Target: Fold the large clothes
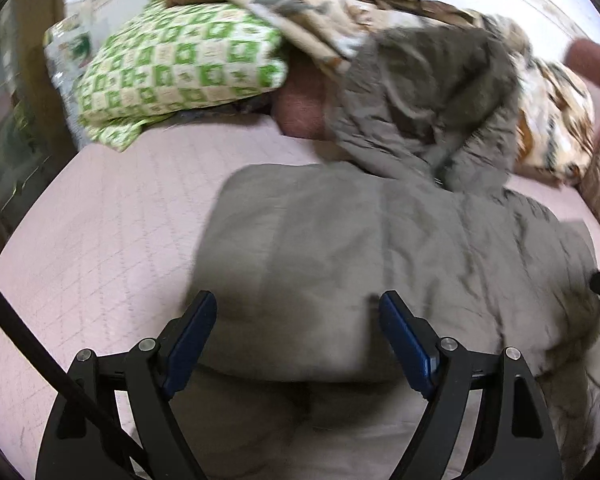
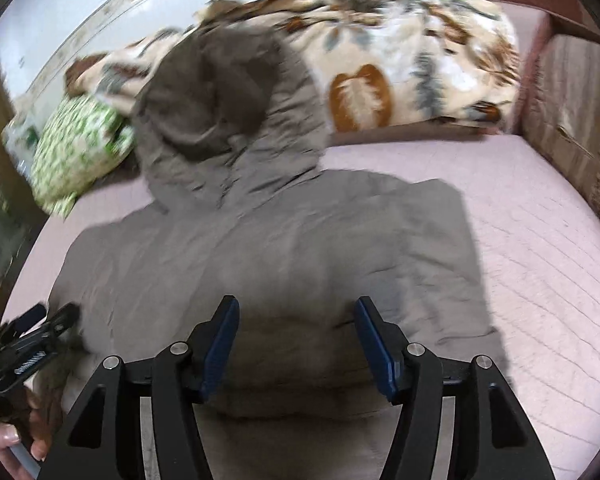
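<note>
Pink quilted fabric covered the bed (image 2: 540, 280), the largest thing in view, and on it lay the grey-brown padded jacket (image 2: 260, 260), spread flat across the middle with its hood (image 2: 212, 92) towards the far side, lapping against a leaf-patterned blanket (image 2: 400, 60). A green-checked pillow (image 1: 172, 64) sat just beside the hood. The risk, as I judged it, was the hood: bulky and already crowding the blanket, it could catch or drag that bedding when folded over, or spring the fold back open. The padding was thick and slippery-looking, so a shallow pinch at the hem might slip. The left gripper (image 1: 296, 344) hovered over the near hem, jaws wide, holding nothing. The right gripper (image 2: 296, 344) likewise stood open and empty above the hem, pads clear of cloth.
</note>
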